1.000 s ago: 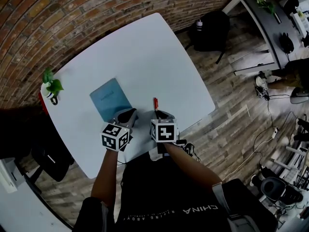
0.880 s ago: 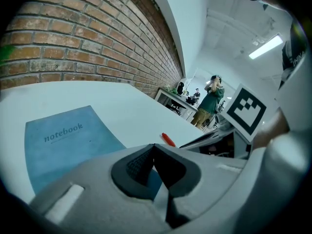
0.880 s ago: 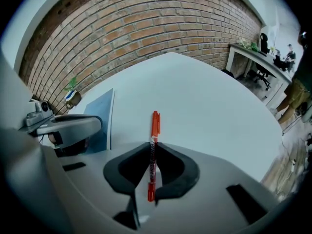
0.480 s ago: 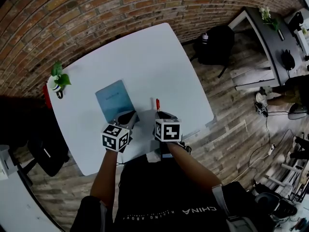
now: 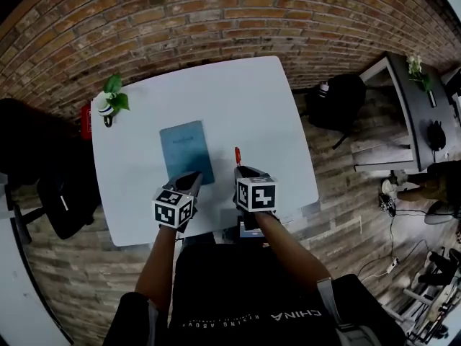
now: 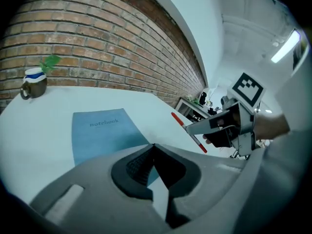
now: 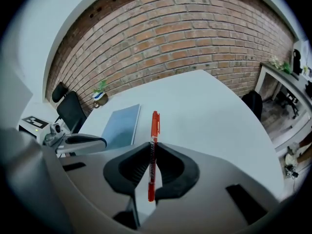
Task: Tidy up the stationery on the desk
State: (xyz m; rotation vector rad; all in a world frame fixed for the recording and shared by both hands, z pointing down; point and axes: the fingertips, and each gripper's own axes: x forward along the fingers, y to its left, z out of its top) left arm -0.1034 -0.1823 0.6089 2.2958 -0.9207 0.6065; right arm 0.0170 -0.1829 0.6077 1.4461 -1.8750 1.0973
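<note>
I read the pen as red and the notebook as plain light blue with darker lettering on its cover, lying on a white table before a wall of reddish-brown brick with pale mortar lines. The left gripper and right gripper are both grey with black ribbed pads, and each bears a cube patterned in black squares on white. I also make out a brown mug with a white and blue top, green leaves, and a floor of grey-brown wood planks.
</note>
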